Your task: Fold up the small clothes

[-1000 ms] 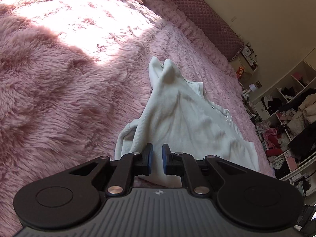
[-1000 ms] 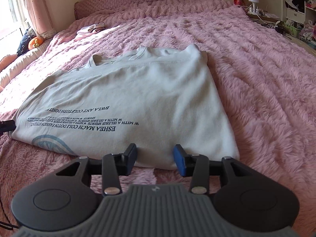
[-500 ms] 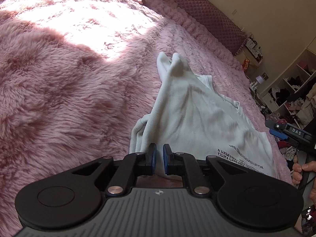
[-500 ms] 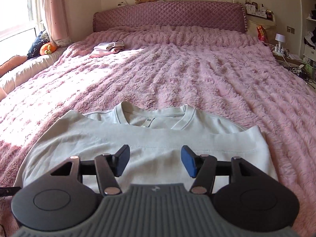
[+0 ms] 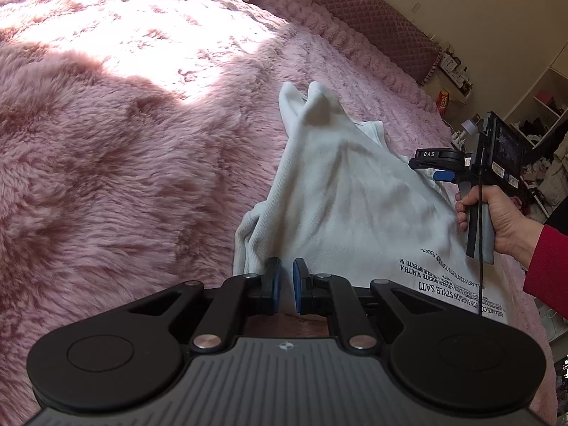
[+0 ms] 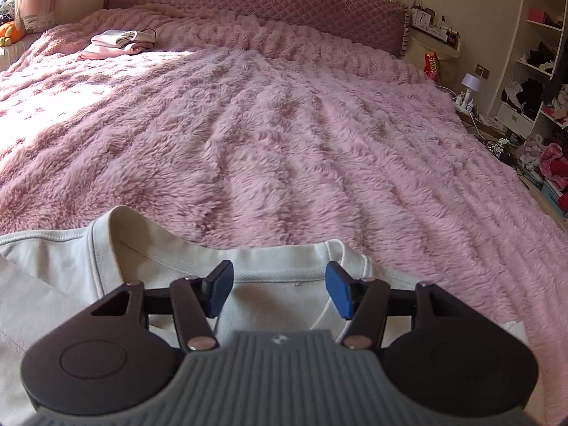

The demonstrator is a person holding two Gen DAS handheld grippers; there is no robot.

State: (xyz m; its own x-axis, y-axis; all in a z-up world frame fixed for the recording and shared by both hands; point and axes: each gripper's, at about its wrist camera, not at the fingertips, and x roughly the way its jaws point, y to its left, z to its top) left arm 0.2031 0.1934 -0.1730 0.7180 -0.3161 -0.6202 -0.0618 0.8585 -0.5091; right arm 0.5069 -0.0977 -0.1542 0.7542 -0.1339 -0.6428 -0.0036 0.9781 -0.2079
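Observation:
A white T-shirt (image 5: 340,198) with dark printed text lies on the pink fluffy blanket (image 5: 106,177). My left gripper (image 5: 284,285) sits at the shirt's near hem, jaws almost closed with a narrow gap, and no cloth shows between the pads. My right gripper (image 6: 278,293) is wide open and hovers just above the shirt's collar (image 6: 269,277). It also shows in the left wrist view (image 5: 443,167), held by a hand in a red sleeve over the shirt's far side.
A small stack of folded clothes (image 6: 120,41) lies far back left near the quilted headboard (image 6: 266,3). Shelves with cluttered clothes (image 6: 543,88) and a small lamp (image 6: 470,83) stand beyond the bed's right edge.
My right gripper has moved forward over the shirt from its hem to the collar and opened wider. My left gripper has stayed at the hem, nearly closed.

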